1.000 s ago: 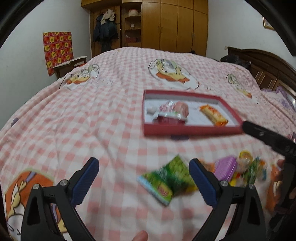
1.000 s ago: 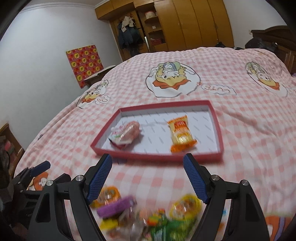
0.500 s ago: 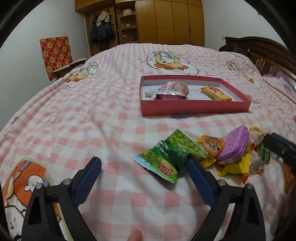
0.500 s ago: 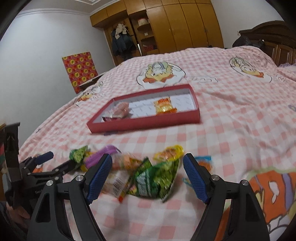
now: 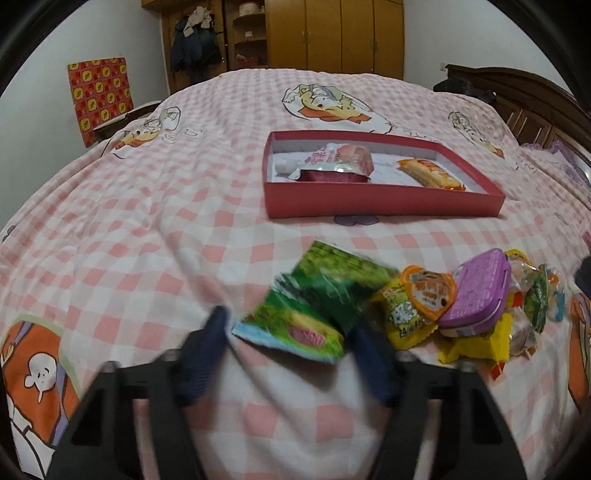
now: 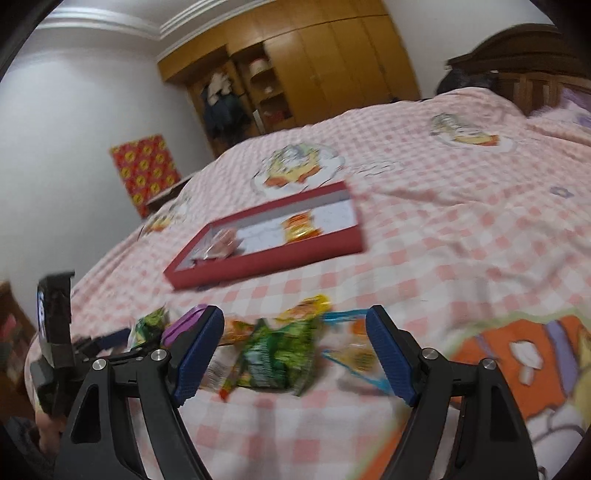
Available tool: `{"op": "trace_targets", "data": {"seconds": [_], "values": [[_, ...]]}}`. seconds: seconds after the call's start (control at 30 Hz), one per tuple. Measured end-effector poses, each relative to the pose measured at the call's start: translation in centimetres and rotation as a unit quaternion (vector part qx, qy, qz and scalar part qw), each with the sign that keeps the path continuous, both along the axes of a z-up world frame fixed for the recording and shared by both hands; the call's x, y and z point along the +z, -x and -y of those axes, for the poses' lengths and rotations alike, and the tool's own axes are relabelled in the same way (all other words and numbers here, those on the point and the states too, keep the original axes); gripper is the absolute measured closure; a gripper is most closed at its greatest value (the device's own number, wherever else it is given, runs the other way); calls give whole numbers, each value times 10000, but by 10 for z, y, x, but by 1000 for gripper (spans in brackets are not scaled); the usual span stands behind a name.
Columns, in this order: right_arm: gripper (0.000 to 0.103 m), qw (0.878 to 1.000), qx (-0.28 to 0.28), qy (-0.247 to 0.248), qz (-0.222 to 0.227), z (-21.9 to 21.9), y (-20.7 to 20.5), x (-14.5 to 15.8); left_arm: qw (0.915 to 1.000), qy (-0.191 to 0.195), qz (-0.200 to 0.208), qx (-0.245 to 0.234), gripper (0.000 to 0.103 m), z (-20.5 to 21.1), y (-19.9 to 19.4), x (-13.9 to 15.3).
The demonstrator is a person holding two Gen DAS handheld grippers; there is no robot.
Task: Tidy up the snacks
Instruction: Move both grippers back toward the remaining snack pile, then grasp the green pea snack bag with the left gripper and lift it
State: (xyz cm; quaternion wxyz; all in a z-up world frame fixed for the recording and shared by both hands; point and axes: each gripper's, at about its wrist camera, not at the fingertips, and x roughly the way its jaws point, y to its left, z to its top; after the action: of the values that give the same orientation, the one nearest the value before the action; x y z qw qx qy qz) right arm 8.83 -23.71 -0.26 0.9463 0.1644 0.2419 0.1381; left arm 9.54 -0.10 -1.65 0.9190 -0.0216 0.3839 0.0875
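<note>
A green snack packet (image 5: 314,302) lies on the pink checked bedspread with its near end between the fingers of my left gripper (image 5: 291,347). Those jaws are closing, and the blurred pads show no clear contact with it. To its right sits a pile: an orange heart-shaped cup (image 5: 428,291), a purple tin (image 5: 476,295) and yellow packets (image 5: 402,321). My right gripper (image 6: 295,350) is open, low over another green packet (image 6: 277,354) at the pile's other side. Beyond stands the red tray (image 5: 369,203) with a pink-and-white packet (image 5: 336,162) and an orange packet (image 5: 428,173).
The bedspread (image 5: 147,221) fills the scene. A wooden wardrobe (image 5: 332,33) lines the far wall, and a dark headboard (image 5: 517,96) stands on the right. A red-and-yellow patterned panel (image 5: 99,96) leans by the left wall. The left gripper's body (image 6: 55,325) shows at the right wrist view's left edge.
My left gripper has sunk toward the green packet and its jaws have narrowed around it. My right gripper has drawn back from the tray and dropped low over the pile, still open.
</note>
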Motion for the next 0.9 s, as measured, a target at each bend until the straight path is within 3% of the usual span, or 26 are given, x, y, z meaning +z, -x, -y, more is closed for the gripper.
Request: {"op": "trace_targets", "data": {"seconds": [0.17,0.37,0.47,0.53,0.9], "values": [[22,9989,-380,-10,-288,16,1,-9,9998,-70,97,179,49,0,7,2],[27,9973,-23,-289,-674,20,-17,-25,9991,95,306,260,52,-6,18,6],[37,9960,-97,-506,-736,28,-21,-31,9986,158,427,273,52,-8,24,8],[60,9954,6,-548,-790,27,-23,-33,9987,156,402,276,52,-7,23,8],[61,9956,40,-387,-850,20,-26,-35,9988,142,356,293,52,-8,27,9]]}}
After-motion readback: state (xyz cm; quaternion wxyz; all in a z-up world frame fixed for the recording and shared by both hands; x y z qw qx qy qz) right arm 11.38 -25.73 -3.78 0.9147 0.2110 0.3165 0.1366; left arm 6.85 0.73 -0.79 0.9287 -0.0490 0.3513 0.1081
